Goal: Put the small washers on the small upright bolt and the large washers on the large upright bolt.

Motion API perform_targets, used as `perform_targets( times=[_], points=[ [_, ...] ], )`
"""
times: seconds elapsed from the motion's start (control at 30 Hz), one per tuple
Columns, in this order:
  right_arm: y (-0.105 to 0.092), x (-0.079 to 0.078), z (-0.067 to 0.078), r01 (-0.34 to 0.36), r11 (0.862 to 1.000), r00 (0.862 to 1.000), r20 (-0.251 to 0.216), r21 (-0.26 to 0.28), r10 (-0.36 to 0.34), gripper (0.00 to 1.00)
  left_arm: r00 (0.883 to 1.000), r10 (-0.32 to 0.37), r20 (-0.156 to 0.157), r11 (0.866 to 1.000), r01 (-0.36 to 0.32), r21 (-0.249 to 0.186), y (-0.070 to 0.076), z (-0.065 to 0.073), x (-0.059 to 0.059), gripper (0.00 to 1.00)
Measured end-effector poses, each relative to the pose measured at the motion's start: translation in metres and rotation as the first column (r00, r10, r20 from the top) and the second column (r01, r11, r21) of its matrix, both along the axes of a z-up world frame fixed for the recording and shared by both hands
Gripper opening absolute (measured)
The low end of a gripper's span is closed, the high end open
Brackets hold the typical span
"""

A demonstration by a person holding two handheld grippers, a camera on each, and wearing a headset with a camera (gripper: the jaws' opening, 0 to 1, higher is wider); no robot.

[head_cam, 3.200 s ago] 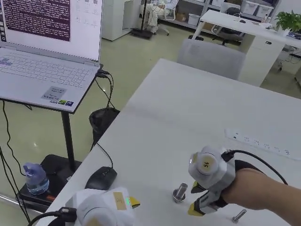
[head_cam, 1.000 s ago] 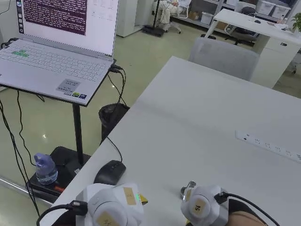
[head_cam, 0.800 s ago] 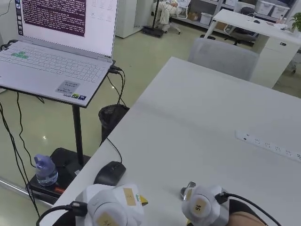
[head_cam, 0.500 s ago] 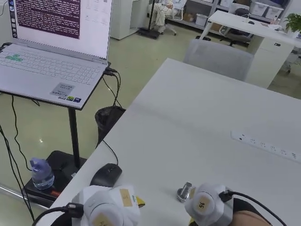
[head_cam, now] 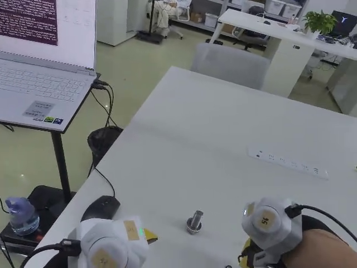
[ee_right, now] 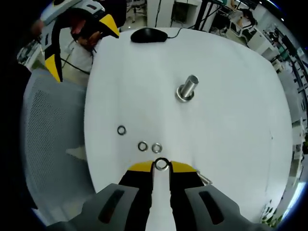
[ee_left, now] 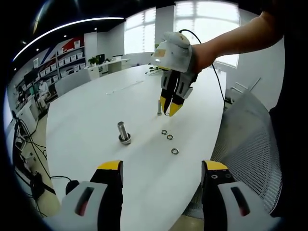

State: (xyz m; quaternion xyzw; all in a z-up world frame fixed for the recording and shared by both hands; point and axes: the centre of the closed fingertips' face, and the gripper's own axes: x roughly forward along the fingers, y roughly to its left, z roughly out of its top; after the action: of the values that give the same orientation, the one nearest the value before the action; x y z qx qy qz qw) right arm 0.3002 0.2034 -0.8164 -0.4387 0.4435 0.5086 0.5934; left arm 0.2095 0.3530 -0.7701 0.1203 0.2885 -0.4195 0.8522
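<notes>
My right tool [ee_right: 161, 168] is almost closed. Its yellow-tipped jaws pinch a flat steel washer [ee_right: 158, 164] by its edges, just above the white surface [ee_right: 231, 120]. In the left gripper view this tool hangs tips-down, and a thin upright steel bolt [ee_left: 159, 107] stands just beside its tips. I cannot tell whether the tips or the washer touch that bolt.

My left tool [ee_left: 162, 168] is wide open — its two yellow-tipped jaws stand well apart with nothing between them. It is held low over the near edge of the surface.

The large upright steel bolt [ee_right: 187, 88] stands on its wider base, well apart from my right tool. Beyond it, a black computer mouse [ee_right: 149, 33] lies near the surface's far edge in the right gripper view.

Three loose steel washers [ee_right: 142, 146] lie flat on the surface between my right tool's tips and the large bolt. Two sit just beside each other, close to the tips. The third lies a little farther off, toward the grey mesh chair [ee_right: 53, 144]. In the left gripper view the three form a loose line running from near the thin bolt toward the surface's edge.

In the head view the large bolt stands between my two tools. A white power strip [head_cam: 287, 162] lies well beyond it on the surface, and an open silver laptop [head_cam: 39, 89] sits on a separate stand off to the left.
</notes>
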Motion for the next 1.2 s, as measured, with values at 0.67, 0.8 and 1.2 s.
perform_targets(
  times=[0.67,0.8,1.2],
  points=[
    [-0.049,0.049,0.021,0.112,0.994,0.992,0.051,0.003,-0.112,0.13,1.0,0.005,-0.02,1.0,-0.005,-0.008,-0.015,-0.001,0.008,0.64],
    [-0.044,0.057,0.017,0.108,0.994,0.993,0.047,0.001,-0.108,0.13,0.999,0.022,-0.024,1.0,-0.022,-0.012,-0.014,-0.002,0.01,0.65],
    [-0.037,0.068,0.004,0.098,0.995,0.995,0.013,-0.004,-0.098,0.13,0.999,0.042,-0.026,0.999,-0.042,-0.006,-0.012,-0.005,0.012,0.71]
  ],
)
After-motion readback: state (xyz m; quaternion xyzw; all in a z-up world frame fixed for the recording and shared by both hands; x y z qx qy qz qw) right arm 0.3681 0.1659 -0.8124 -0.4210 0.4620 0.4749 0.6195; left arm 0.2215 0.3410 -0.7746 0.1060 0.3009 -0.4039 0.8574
